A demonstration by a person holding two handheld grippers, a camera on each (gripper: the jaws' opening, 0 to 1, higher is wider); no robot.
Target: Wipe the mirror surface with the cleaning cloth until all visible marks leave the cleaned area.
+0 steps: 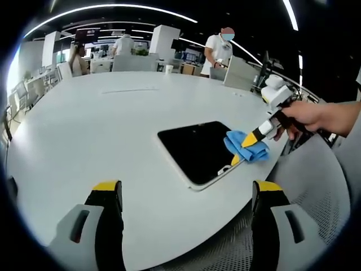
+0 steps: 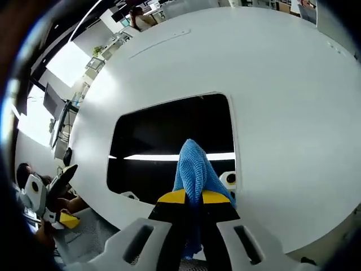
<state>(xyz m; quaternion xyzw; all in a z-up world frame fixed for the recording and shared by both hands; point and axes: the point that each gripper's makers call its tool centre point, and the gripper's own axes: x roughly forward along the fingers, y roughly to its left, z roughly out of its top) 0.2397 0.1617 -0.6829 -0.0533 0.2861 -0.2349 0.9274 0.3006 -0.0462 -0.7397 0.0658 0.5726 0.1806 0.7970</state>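
One mirror (image 1: 200,149), dark glass with a pale frame, lies flat on the white bench (image 1: 96,124) close to its near curved edge; wide bare bench surface spreads on its far side. One blue cleaning cloth (image 1: 246,146) sits on the mirror's corner by the bench edge, pinched in the right gripper (image 1: 251,144), whose yellow-tipped fingers are clenched on it; a hand (image 1: 304,116) holds that gripper. In the right gripper view the cloth (image 2: 194,175) rises between the closed fingers (image 2: 172,197) over the mirror (image 2: 163,141), whose lower edge is hidden behind them. Marks on the glass are hard to make out. Left gripper (image 1: 186,195) hovers off the mirror, fingers spread apart, grasping nothing. Two people stand beyond the bench's far edge.
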